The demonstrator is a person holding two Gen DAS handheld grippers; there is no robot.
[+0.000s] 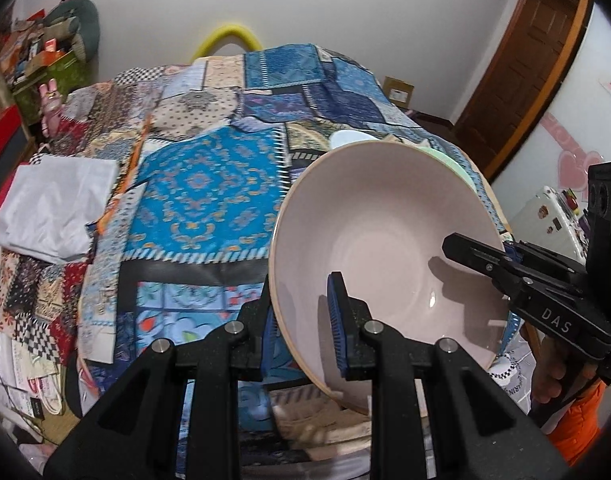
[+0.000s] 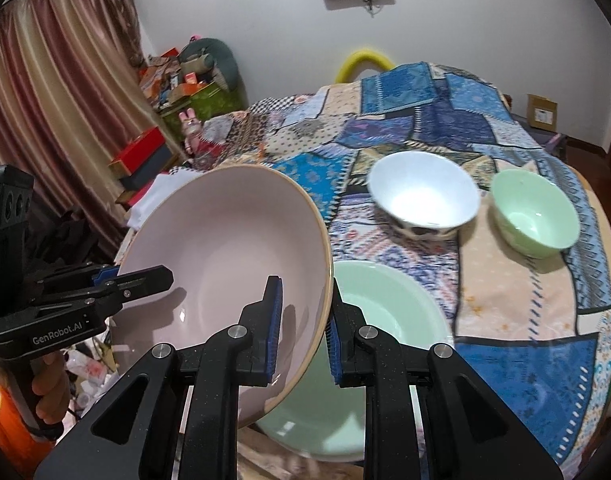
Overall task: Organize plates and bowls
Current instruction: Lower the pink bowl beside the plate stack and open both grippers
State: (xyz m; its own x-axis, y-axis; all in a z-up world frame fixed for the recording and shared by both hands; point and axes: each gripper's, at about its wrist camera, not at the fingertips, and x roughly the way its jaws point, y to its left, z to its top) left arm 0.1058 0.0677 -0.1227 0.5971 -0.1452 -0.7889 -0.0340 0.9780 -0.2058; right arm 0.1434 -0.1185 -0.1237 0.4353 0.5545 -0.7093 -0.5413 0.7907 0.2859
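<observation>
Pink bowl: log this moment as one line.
pink bowl lifted, tilted | left tool shut on rim | right tool shut on opposite rim | green plate below

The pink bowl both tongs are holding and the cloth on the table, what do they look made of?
Pink bowl: probably glazed ceramic or melamine; smooth, glossy, small highlights inside, tan unglazed-looking rim. Cloth: printed woven fabric, matte patchwork pattern, draping with soft folds over the table edge.
</observation>
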